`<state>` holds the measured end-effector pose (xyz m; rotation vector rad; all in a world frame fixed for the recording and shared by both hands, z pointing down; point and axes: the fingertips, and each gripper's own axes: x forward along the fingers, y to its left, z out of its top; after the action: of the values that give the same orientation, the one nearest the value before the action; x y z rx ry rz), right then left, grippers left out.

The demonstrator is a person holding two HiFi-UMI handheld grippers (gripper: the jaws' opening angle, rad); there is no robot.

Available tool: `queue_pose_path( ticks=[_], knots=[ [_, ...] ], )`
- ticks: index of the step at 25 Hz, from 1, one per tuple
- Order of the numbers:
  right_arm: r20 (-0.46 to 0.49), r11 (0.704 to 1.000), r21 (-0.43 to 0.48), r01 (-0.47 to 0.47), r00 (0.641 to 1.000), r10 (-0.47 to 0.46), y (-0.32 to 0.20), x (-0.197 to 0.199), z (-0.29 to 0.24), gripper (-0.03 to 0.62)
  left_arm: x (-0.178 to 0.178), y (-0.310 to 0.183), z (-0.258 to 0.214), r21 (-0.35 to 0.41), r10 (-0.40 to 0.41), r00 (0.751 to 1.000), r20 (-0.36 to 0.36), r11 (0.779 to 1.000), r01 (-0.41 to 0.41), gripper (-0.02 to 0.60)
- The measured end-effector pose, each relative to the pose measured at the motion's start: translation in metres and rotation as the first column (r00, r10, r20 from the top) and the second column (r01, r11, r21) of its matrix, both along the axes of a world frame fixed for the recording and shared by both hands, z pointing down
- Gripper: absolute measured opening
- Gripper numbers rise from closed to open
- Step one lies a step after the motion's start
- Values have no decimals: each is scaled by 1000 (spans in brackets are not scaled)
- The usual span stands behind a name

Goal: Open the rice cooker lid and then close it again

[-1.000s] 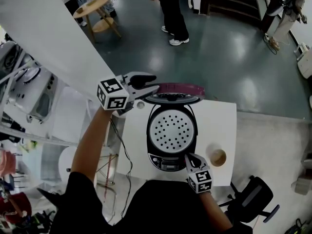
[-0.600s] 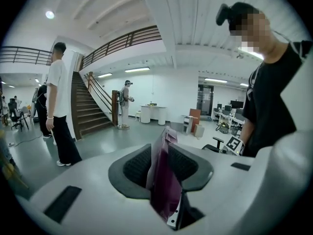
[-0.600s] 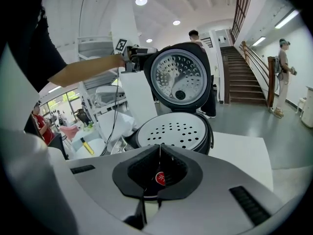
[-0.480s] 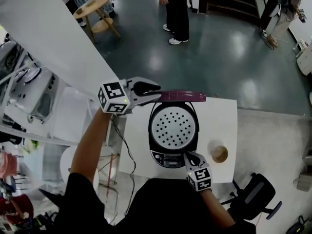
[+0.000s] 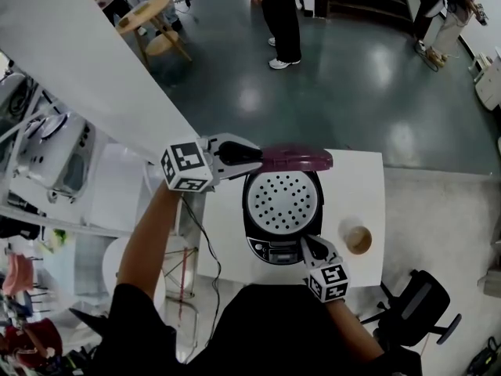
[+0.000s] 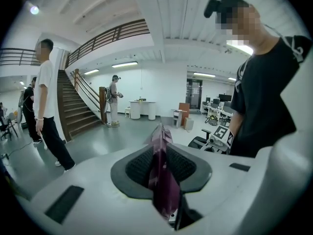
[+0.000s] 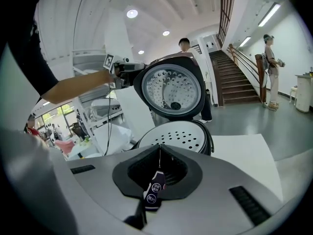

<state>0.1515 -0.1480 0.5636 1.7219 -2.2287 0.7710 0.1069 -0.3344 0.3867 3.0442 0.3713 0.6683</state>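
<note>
Left gripper [image 5: 252,158] nipping the raised lid [image 5: 301,160] by its left edge; right gripper [image 5: 311,247] with jaws together by the cooker's front panel.

I see the left jaws, which have just been closing, now narrow, with the purple lid edge pressed between their pads. The rice cooker [image 5: 247,214] sits mid-table, its lid upright over the far edge of the table [image 5: 227,233] (a perforated plate covers the pot's mouth). A cup [image 5: 358,239] stands near the cooker's right side, with bare white top beyond it. On the left only a thin strip of table shows, with a cable [image 5: 197,237] hanging beside it. Past the far edge the dark floor lies open, a person [image 5: 280,18] standing well off.
</note>
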Motion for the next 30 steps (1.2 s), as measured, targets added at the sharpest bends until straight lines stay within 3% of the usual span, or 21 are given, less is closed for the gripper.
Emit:
queue_pose_path(
  ticks=[15, 30],
  knots=[
    [18, 999, 12, -45, 999, 44, 12, 3, -2, 0, -5, 27, 13, 26, 64, 996, 68, 997, -66, 71],
    [40, 999, 20, -43, 998, 42, 23, -9, 2, 0, -11, 68, 39, 16, 81, 993, 88, 996, -82, 71]
  ],
)
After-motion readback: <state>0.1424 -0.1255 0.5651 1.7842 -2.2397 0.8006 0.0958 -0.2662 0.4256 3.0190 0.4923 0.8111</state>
